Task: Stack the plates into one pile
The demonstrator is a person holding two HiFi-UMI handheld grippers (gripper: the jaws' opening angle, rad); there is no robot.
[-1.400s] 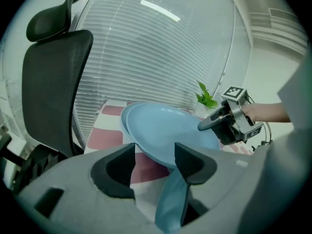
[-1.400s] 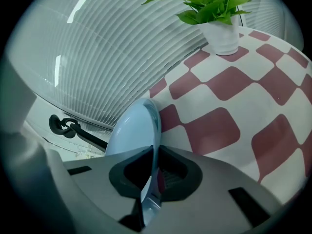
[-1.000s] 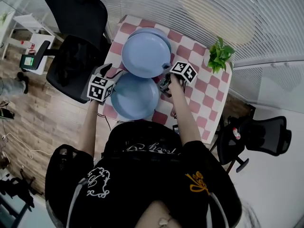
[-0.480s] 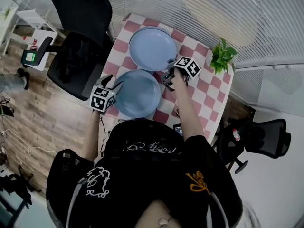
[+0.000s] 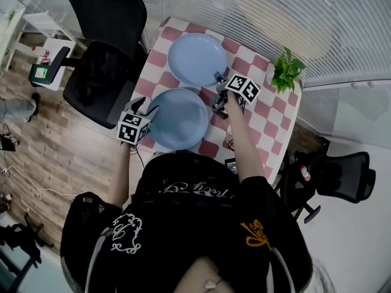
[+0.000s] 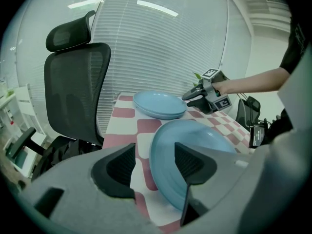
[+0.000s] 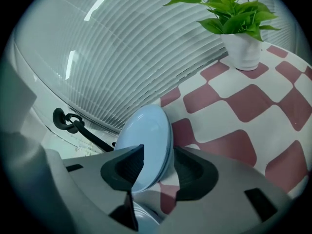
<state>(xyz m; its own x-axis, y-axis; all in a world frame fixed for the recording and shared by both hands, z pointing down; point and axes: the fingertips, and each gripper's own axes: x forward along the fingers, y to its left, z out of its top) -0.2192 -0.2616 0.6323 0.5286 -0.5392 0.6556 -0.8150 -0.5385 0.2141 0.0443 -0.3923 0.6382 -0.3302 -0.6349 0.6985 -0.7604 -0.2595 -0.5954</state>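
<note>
Two light blue plates lie stacked (image 5: 197,58) at the far side of the red-and-white checked table (image 5: 264,116). My right gripper (image 5: 216,89) is at that pile's near right rim. In the right gripper view the pile's rim (image 7: 148,133) stands between the jaws, which are opening, and a gap shows at the pads. A single blue plate (image 5: 179,118) lies nearer me. My left gripper (image 5: 146,107) is at its left edge, open. In the left gripper view that plate's rim (image 6: 168,152) runs between the spread jaws (image 6: 155,161) without being pinched.
A potted green plant (image 5: 285,71) stands at the table's far right corner. A black office chair (image 5: 101,54) sits close to the table's left side, another (image 5: 336,176) to the right. A small dark device (image 5: 231,163) lies at the near table edge.
The right gripper carried the upper plate away from me and down onto the far plate, then its jaws came apart. The left gripper has stayed at the near plate.
</note>
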